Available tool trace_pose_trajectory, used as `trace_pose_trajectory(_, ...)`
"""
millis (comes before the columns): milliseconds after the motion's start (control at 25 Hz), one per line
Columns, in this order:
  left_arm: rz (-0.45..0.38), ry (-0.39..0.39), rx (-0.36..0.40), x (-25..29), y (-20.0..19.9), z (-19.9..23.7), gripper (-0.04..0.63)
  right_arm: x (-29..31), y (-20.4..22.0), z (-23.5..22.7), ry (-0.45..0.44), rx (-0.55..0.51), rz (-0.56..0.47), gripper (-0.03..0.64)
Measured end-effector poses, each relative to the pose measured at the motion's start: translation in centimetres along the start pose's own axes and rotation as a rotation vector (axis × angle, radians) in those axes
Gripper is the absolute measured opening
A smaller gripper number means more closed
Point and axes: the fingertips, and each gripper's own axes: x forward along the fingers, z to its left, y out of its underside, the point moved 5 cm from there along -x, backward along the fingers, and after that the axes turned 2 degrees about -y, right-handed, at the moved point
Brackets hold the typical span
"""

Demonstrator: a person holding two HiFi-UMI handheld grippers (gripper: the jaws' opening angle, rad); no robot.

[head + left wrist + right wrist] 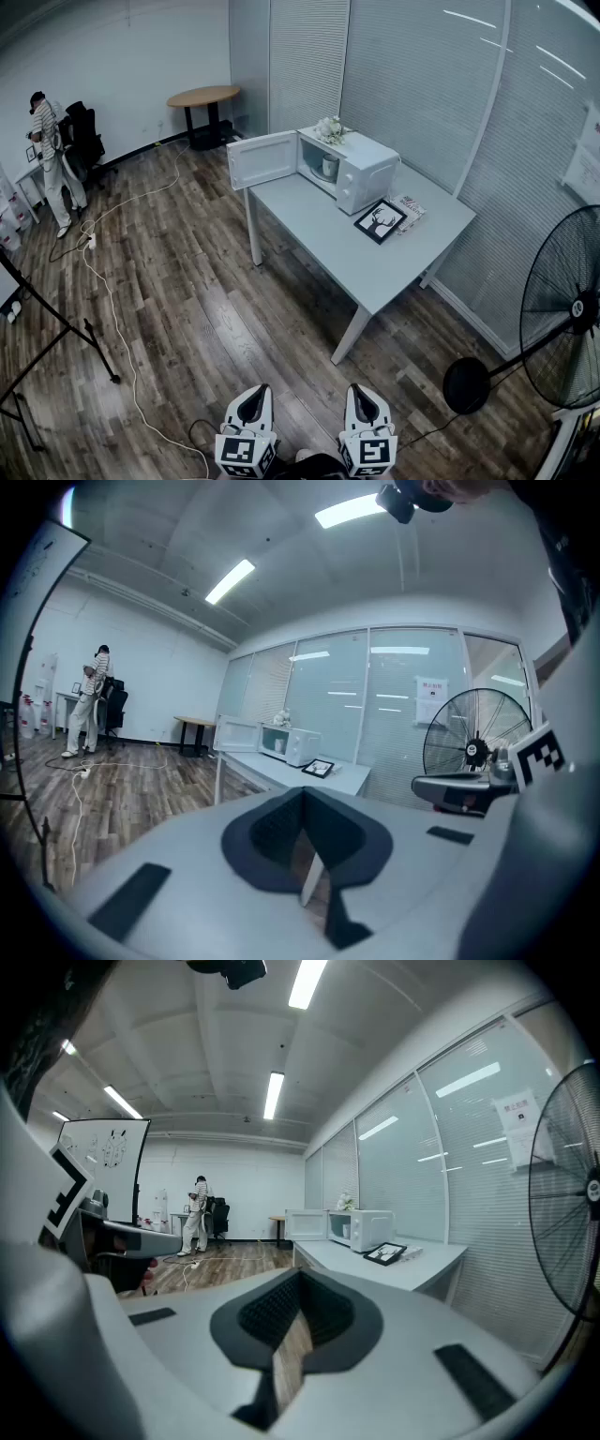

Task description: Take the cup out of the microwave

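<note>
Wood-plank flooring covers an office with blind-covered glass walls, and a pale rectangular surface (pixel 328 239) stands toward the far side of it. At the bottom edge of the head view, the left gripper (pixel 257 390) and the right gripper (pixel 360 388) are held side by side close to the person's body. The 2 run roughly parallel, each tipped slightly downward, and they aim toward the surface while staying well apart from it.

On the far end of the surface sits a white microwave (pixel 366 171) with its door (pixel 262 160) swung fully open to the left. The cup (pixel 329 168), a light-coloured one, stands inside the cavity. A small bunch of white flowers (pixel 330 129) rests on the microwave's top. Just beside the microwave, 1 black picture frame (pixel 381 221) lies flat on the surface.

In the left gripper view, the dark ribbed fingers (pixel 270 825) meet at their tips with nothing between them. The right gripper view shows the same, its fingers (pixel 270 1309) closed together on nothing. A standing fan (pixel 567 309) is at the right, and a person (pixel 49 155) stands at the far left wall.
</note>
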Motion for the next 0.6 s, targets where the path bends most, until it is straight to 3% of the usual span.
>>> trace_pose_trajectory(600,0.013,0.066,0.011,0.7,-0.1,5.2,0.006,2.8,-0.3,4.5,0.042,0.032,-0.012,0.003)
